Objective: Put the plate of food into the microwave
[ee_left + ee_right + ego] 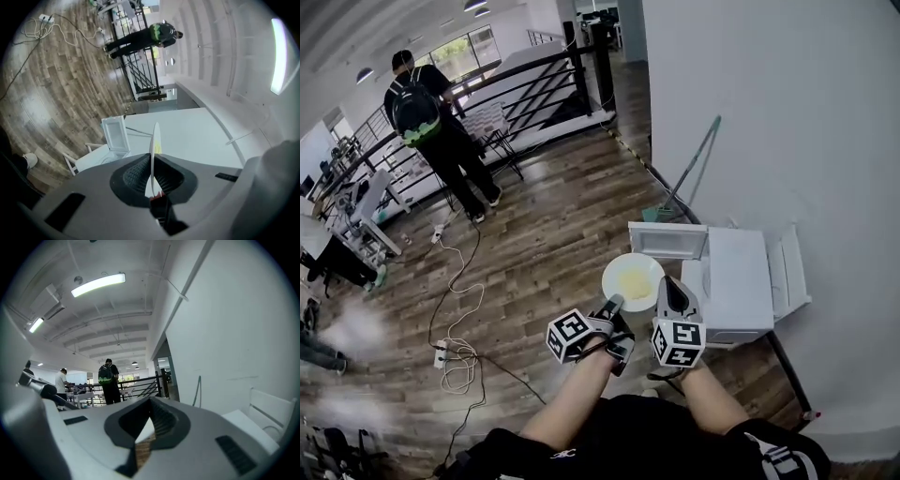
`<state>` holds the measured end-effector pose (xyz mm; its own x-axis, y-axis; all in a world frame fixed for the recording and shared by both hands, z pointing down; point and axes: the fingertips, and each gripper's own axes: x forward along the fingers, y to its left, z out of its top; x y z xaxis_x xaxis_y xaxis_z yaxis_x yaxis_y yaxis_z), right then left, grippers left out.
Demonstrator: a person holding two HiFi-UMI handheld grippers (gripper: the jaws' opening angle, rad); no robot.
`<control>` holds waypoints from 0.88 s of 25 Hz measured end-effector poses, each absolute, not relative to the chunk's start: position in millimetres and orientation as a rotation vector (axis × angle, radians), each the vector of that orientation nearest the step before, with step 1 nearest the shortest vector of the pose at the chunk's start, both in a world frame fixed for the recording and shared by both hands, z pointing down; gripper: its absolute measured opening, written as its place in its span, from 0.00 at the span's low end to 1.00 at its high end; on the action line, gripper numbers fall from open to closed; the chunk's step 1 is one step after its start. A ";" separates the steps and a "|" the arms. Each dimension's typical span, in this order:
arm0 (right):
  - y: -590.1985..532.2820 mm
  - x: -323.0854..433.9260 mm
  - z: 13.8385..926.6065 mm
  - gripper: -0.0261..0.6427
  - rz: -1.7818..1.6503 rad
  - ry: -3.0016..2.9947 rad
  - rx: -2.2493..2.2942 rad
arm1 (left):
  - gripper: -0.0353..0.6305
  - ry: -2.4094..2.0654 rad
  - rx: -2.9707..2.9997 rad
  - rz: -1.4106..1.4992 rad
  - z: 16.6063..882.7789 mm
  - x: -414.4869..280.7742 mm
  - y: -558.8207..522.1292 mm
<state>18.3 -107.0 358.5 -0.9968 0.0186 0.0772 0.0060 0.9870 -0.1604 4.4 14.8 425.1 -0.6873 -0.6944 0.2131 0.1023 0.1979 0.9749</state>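
A white plate (633, 279) with yellow food hangs level above the wood floor, just left of the white microwave (739, 281). The microwave's door (667, 239) stands open toward the plate. My left gripper (614, 303) is shut on the plate's near rim. In the left gripper view the plate (154, 140) shows edge-on, pinched between the ribbed pads of the left gripper (152, 161), with the microwave (117, 136) beyond. My right gripper (668, 283) hovers beside the plate, by the microwave's front, and holds nothing. In its own view the right gripper (150, 401) has its tips together.
A white wall (787, 112) runs along the right, with a mop (689, 178) leaning on it. Cables and a power strip (450, 354) lie on the floor at the left. A person with a backpack (427, 112) stands far off by a black railing (534, 80).
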 end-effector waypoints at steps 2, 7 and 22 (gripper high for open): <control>-110.6 8.1 357.3 0.05 0.216 -3.068 -0.042 | 0.07 -1.809 0.553 -1.551 430.6 -6.0 3.6; -120.7 -21.4 370.7 0.05 0.195 -3.040 -0.037 | 0.07 -1.783 0.544 -1.556 442.3 -37.5 -8.0; -136.5 -202.1 380.5 0.05 0.156 -3.066 0.364 | 0.07 -1.663 0.764 -1.374 460.2 -244.8 -33.4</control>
